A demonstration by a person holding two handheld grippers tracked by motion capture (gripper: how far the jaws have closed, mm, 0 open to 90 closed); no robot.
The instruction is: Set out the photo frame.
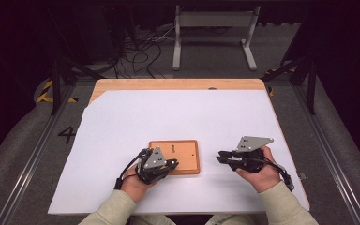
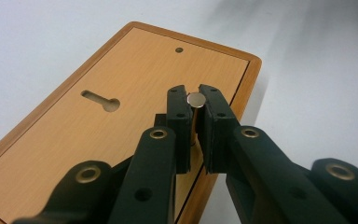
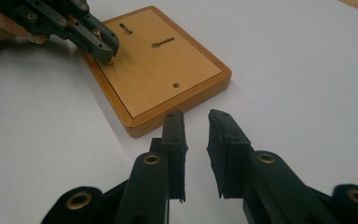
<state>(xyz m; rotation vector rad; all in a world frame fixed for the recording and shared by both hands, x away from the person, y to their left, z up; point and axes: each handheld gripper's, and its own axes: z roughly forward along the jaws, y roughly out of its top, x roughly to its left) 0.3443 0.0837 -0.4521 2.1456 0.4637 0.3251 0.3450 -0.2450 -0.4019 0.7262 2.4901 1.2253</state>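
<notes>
High view: wooden board [image 1: 185, 157] on the white-covered counter [image 1: 178, 117]; a "4" is marked on the floor [image 1: 66, 134] at left; left gripper [image 1: 171, 164] over the board's near left corner, right gripper [image 1: 221, 156] apart to its right. Left gripper view: jaws pinching an upright metal pin [image 2: 196, 99] near the board's edge. Right gripper view: jaws slightly spread, nothing between them, above bare counter beside the board.
</notes>
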